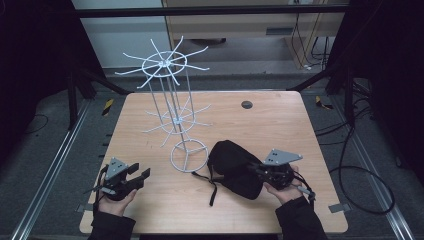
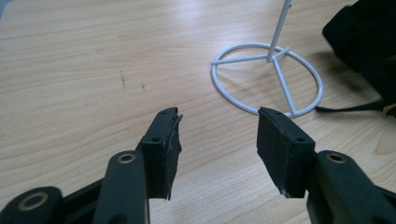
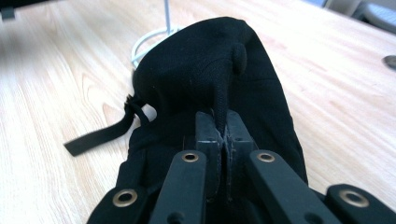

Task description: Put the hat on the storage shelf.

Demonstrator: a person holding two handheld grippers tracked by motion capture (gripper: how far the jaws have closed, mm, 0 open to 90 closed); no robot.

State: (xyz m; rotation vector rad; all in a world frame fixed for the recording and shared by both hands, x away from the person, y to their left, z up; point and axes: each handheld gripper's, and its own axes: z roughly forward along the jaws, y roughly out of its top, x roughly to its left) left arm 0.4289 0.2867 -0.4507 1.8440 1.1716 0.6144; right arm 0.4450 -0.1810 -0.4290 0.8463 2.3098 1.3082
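Observation:
A black fabric bag [image 1: 231, 167] lies on the wooden table [image 1: 280, 125], right of the ring base of a white wire rack [image 1: 189, 156]. My right gripper [image 1: 253, 169] is shut on a raised fold of the black bag [image 3: 205, 60]; in the right gripper view the jaws [image 3: 223, 135] pinch the cloth tight. A black strap [image 3: 98, 135] trails from the bag toward the front. My left gripper [image 1: 141, 171] rests low on the table's front left, open with nothing between its pads [image 2: 219, 135]. It points at the rack's base ring [image 2: 283, 87], with the bag's edge [image 2: 359, 37] beyond.
The rack's thin pole rises to two tiers of spreading wire arms [image 1: 165, 64] above the table's middle. A small dark disc [image 1: 246, 104] sits near the far edge. Black frame bars and floor cables [image 1: 360, 170] surround the table.

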